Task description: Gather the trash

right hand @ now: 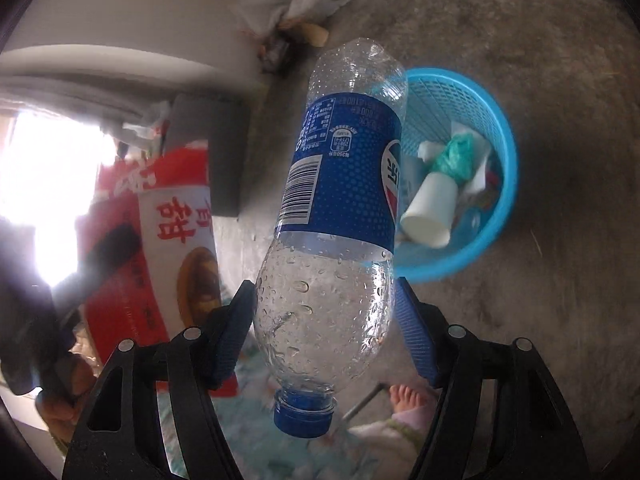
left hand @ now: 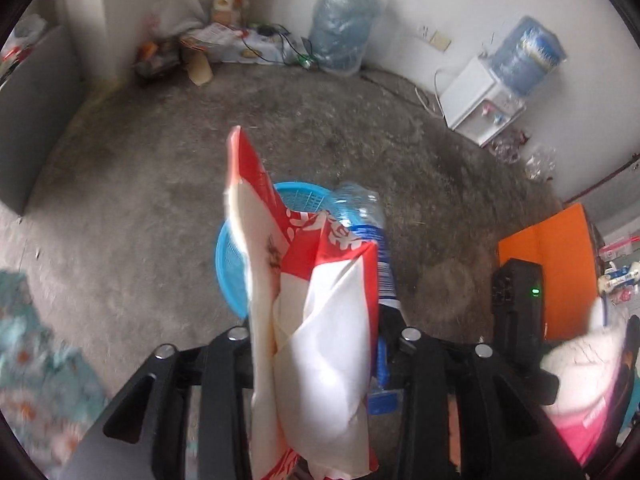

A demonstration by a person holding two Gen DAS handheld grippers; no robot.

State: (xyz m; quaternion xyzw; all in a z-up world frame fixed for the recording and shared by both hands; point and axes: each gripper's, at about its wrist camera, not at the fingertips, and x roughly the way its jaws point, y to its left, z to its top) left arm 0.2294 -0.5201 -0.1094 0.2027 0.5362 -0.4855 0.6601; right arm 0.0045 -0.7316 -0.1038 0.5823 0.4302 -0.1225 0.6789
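left gripper (left hand: 320, 344): fingers clamped on a red-and-white snack bag (left hand: 316, 312), held upright above the concrete floor (left hand: 140, 208); the bag's top corner points up past the basket rim.
right gripper (right hand: 324, 312): blue finger pads (right hand: 232, 336) pressed on both sides of a clear plastic bottle (right hand: 340, 216), gripped at the lower clear section near the neck.
bottle: held cap-down, blue cap (right hand: 304, 416) nearest the camera, base pointing away; blue label around the middle, droplets inside; tilted slightly right.
basket: blue plastic mesh basket (right hand: 496, 184) stands on the floor, just beyond and to the right of the bottle's base in the right wrist view; in the left wrist view it sits directly behind the bag.
basket contents: white paper cup (right hand: 430, 208) lying on its side, a green crumpled bag (right hand: 456, 156), white tissue scraps.
bag vs bottle: side by side, bag on the left; touching or not, cannot tell.
background: water dispenser (left hand: 480, 108) with jug against the far wall, a spare water jug (left hand: 344, 28) in the corner, an orange board (left hand: 552, 264) at the right edge.
also visible: a bare foot (right hand: 408, 396) on the floor below the right gripper.
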